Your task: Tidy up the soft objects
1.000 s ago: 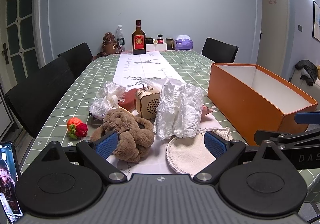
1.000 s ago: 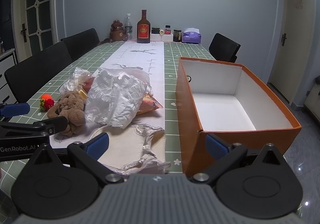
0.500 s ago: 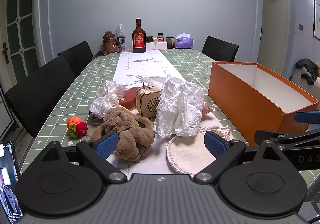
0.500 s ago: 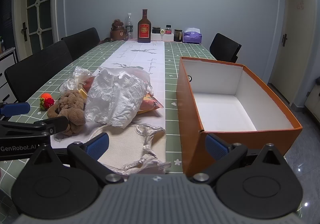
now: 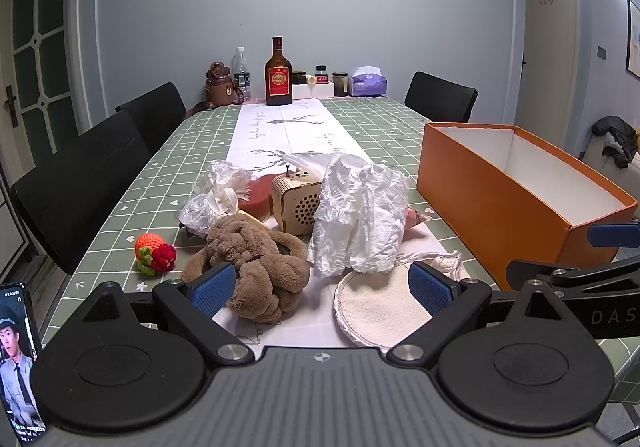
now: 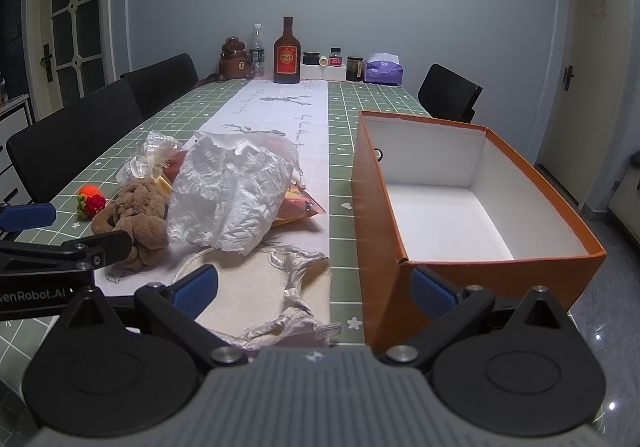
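Both handheld grippers hovered with jaws wide and empty: the left gripper [image 5: 322, 287] faced a knotted brown plush toy [image 5: 256, 263] and crumpled white cloth [image 5: 360, 219] piled on the green checked table [image 5: 160, 175]; the right gripper [image 6: 316, 287] faced the open orange cardboard box [image 6: 472, 207] just beside them.

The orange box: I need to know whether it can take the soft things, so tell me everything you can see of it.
The orange box is a long, open rectangular carton, orange outside and white inside, seemingly cardboard. No lid is in view. It stands upright on the green checked tablecloth, to the right of the white runner and the heap of soft things. Its inside looks empty; a small dark ring shows on the left inner wall near the far corner. Nothing is seen touching it apart from the tablecloth.
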Demonstrator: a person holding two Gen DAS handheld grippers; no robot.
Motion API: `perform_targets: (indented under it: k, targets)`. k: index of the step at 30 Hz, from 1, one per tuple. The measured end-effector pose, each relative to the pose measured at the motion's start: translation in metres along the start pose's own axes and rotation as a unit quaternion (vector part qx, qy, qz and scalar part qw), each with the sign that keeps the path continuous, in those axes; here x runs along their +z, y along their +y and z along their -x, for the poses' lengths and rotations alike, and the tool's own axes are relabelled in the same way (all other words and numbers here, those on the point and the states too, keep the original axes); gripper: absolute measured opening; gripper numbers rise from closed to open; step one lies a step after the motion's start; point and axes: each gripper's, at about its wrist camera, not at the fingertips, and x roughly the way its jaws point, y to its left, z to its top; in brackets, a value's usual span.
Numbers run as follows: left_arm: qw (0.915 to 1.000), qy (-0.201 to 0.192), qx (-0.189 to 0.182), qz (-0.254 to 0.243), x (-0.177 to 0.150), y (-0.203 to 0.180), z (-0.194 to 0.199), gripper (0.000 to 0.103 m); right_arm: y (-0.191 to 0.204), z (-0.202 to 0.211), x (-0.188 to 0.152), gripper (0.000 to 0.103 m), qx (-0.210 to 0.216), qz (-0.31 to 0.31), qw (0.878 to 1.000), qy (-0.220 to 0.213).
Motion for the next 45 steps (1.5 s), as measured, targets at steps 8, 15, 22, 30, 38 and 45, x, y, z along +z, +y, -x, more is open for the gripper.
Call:
perform_targets:
  k: [8, 15, 22, 30, 38, 45]
  targets:
    - [1.0, 0.001, 0.001, 0.004, -0.001, 0.002, -0.001, 0.103, 0.002, -0.001, -0.001, 0.1, 0.0, 0.005, 1.0, 0.002]
    - [1.0, 0.004, 0.001, 0.006, -0.002, 0.003, -0.002, 0.103, 0.002, -0.002, -0.001, 0.1, 0.001, 0.006, 1.0, 0.006]
    - [1.0, 0.004, 0.001, 0.006, -0.002, 0.003, -0.002, 0.103, 0.003, -0.003, -0.002, 0.1, -0.001, 0.006, 1.0, 0.007]
    - [1.0, 0.005, 0.002, 0.006, -0.002, 0.004, -0.003, 0.103, 0.003, -0.004, -0.002, 0.1, -0.002, 0.005, 1.0, 0.008]
    - [1.0, 0.007, 0.001, 0.007, -0.003, 0.004, -0.004, 0.103, 0.003, -0.005, -0.003, 0.1, -0.004, 0.005, 1.0, 0.009]
    - [0.9999, 0.012, -0.002, 0.01, -0.004, 0.004, -0.008, 0.103, 0.005, -0.01, -0.004, 0.1, -0.005, 0.003, 1.0, 0.015]
